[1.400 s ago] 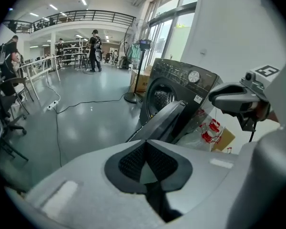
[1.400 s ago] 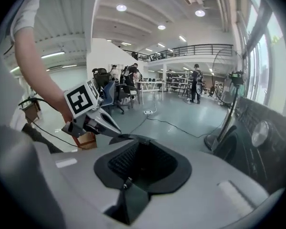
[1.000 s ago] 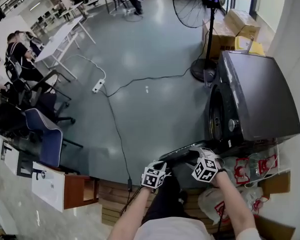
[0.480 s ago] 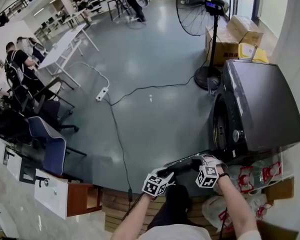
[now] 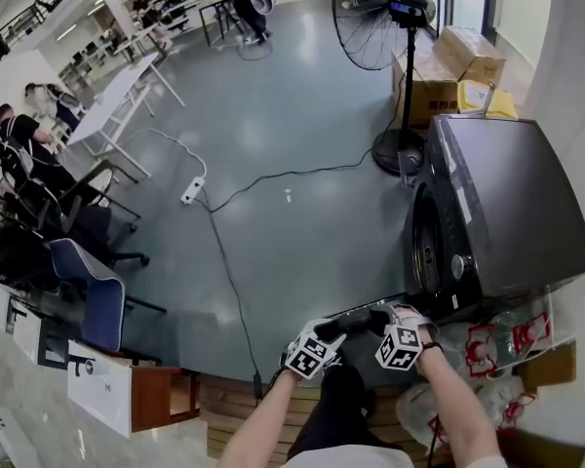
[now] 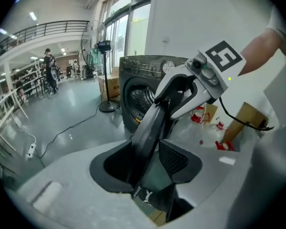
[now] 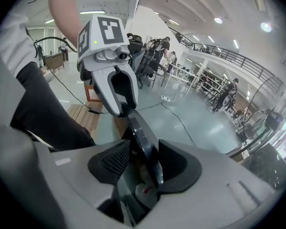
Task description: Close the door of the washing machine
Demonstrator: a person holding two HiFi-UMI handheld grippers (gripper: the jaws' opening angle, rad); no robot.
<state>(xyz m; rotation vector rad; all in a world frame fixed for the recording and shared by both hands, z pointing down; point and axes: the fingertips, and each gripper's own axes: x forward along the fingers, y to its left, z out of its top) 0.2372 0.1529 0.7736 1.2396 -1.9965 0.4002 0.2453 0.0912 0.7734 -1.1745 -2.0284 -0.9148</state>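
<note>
While the left gripper (image 6: 150, 157) straddles the rim of the open door (image 6: 151, 120), its jaws have just been opening and now stand well apart, the dark slab running between the pads without being pinched. Across from it, the right gripper (image 7: 144, 165) has the same rim between wide jaws that have just closed in and eased back a touch, the rim close to one pad and clear of the other. The door stands swung out from the washing machine (image 5: 507, 203), near the person's knees.
</note>
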